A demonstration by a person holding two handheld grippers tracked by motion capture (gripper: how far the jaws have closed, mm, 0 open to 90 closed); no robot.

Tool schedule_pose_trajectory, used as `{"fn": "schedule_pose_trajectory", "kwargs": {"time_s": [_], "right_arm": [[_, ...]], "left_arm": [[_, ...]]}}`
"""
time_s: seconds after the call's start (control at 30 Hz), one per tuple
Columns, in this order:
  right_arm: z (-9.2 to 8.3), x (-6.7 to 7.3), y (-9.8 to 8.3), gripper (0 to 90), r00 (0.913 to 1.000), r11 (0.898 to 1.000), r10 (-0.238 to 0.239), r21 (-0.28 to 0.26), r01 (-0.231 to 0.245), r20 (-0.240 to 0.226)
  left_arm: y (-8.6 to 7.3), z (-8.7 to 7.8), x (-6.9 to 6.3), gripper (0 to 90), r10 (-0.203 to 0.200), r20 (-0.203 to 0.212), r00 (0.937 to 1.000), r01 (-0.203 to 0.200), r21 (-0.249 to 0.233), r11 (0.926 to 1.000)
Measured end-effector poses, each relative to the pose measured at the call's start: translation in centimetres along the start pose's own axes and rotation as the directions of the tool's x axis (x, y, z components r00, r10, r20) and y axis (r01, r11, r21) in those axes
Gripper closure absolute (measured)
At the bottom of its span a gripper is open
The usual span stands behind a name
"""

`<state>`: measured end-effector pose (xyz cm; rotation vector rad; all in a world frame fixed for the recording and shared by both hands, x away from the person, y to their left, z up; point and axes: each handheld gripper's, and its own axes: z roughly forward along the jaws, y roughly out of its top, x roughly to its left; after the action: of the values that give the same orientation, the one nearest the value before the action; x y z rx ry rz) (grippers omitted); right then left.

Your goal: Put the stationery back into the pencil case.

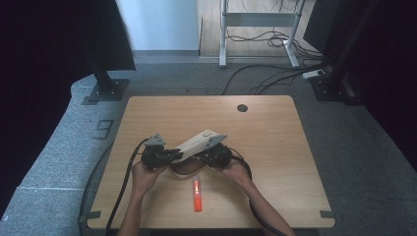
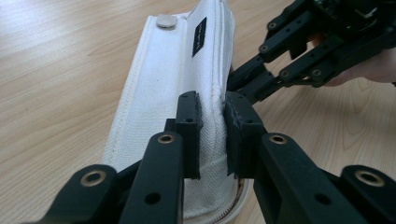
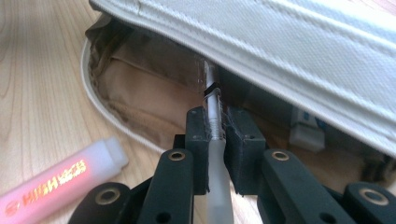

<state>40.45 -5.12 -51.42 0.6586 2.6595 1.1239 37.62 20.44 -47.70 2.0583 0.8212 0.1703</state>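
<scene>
The step in hand looks like filling a pencil case: the white canvas pencil case [image 1: 196, 141] sits just short of the bench [image 1: 275, 147] centre, its flap lifted by the left gripper [image 2: 212, 135], whose fingers [image 2: 189, 133] pinch the upper canvas wall between them. In the high view the case runs from about 7 o'clock to 1 o'clock, with its brown-lined mouth opening toward the person.

The right gripper [image 3: 215, 140] comes in from the 4 o'clock side. Its fingers [image 3: 196, 140] are pressed on a slim translucent pen [image 3: 215, 158], and the pen's tip already sits at the edge of the brown lining [image 3: 140, 93] — just under the raised flap. A small white item [image 3: 306, 133], perhaps an eraser, lies deeper inside at the right of that view.

An orange highlighter [image 1: 196, 194] lies on the bench at 6 o'clock of the case, near it but apart, not yet packed.

The next move, I judge, calls for sliding the pen farther in along the lining while the left gripper keeps the flap up — then letting go only once the barrel is well inside. The highlighter would likely follow.
</scene>
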Motion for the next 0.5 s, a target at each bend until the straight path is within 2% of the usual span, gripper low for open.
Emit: {"fn": "schedule_pose_trajectory", "kwargs": {"time_s": [0.33, 0.5], "right_arm": [[1.6, 0.0, 0.7, 78.1, 1.0, 1.0, 0.001, -0.014, -0.001, -0.01], [2.7, 0.1, 0.5, 77.1, 1.0, 1.0, -0.006, -0.001, 0.006, -0.005]], "left_arm": [[0.0, 0.1, 0.0, 76.8, 0.0, 0.002, 1.0, 0.0, 0.002, 1.0], [0.0, 0.2, 0.0, 76.8, 0.001, 0.0, 1.0, -0.001, 0.006, 1.0]]}}
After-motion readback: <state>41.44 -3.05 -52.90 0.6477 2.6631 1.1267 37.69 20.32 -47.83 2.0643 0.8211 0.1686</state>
